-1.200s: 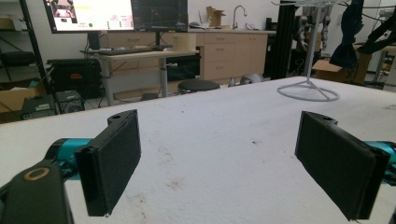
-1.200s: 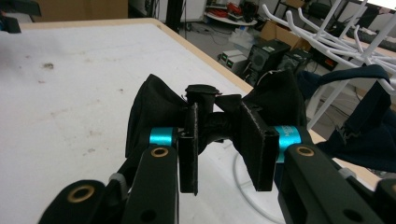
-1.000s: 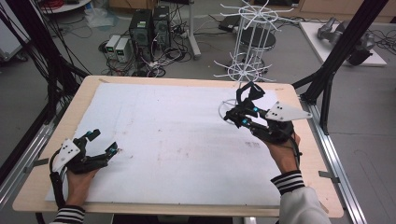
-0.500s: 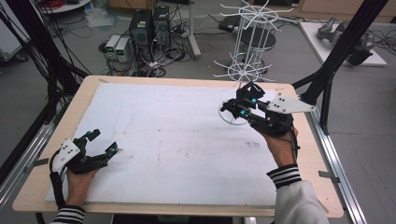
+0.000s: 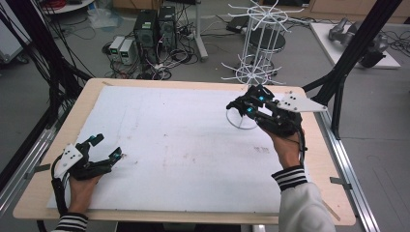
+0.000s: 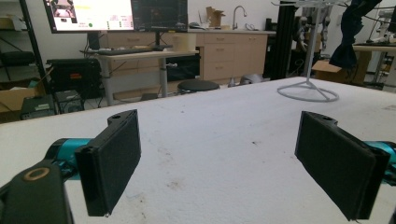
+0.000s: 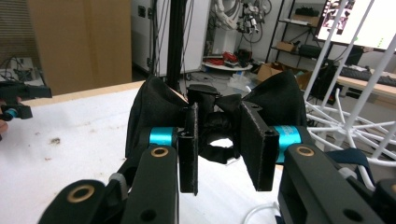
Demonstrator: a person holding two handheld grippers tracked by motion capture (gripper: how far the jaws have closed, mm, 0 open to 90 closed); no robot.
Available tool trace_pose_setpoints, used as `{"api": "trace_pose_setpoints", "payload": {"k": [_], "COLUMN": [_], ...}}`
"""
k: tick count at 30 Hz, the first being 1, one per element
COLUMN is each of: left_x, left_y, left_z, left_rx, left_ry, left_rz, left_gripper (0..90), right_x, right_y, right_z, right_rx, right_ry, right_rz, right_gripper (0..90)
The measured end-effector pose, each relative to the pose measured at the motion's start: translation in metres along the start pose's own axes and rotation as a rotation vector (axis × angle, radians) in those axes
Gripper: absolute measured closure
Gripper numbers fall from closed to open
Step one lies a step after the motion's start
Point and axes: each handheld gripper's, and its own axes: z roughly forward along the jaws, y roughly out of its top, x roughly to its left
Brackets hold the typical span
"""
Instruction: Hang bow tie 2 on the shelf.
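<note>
A white wire rack (image 5: 256, 43) stands at the table's far right on a ring base (image 5: 241, 121); its wires (image 7: 355, 116) show close by in the right gripper view. My right gripper (image 5: 244, 107) hovers over that base, shut on a bunched black fabric item (image 7: 154, 112) that bulges out on both sides of the jaws (image 7: 219, 149). From the left gripper view the same dark fabric (image 6: 350, 32) hangs beside the rack's pole. My left gripper (image 5: 107, 146) rests low at the table's near left, wide open with nothing between its pads (image 6: 116, 158).
The white table top (image 5: 183, 140) has a wooden rim and small dirt specks. Black frame posts (image 5: 348, 63) rise at the right and left. Computers and cables (image 5: 154, 34) lie on the floor beyond the far edge. Cabinets and a monitor (image 6: 93, 14) stand farther off.
The right gripper has shifted slightly up and toward the rack with the black fabric in it. The left gripper has stayed where it was.
</note>
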Motion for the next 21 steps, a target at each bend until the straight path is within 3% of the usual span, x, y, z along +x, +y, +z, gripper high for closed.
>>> {"api": "trace_pose_setpoints", "payload": {"k": [21], "left_x": [0.000], "left_y": [0.000], "left_z": [0.000], "left_rx": [-0.002], "left_ry": [-0.002], "left_rz": [-0.004], "left_gripper": [14.7], "right_x": [-0.006], "right_y": [0.014], "right_z": [0.017], "right_rx": [-0.049], "right_ry": [0.013], "right_rz": [0.068], "right_gripper": [70.0]}}
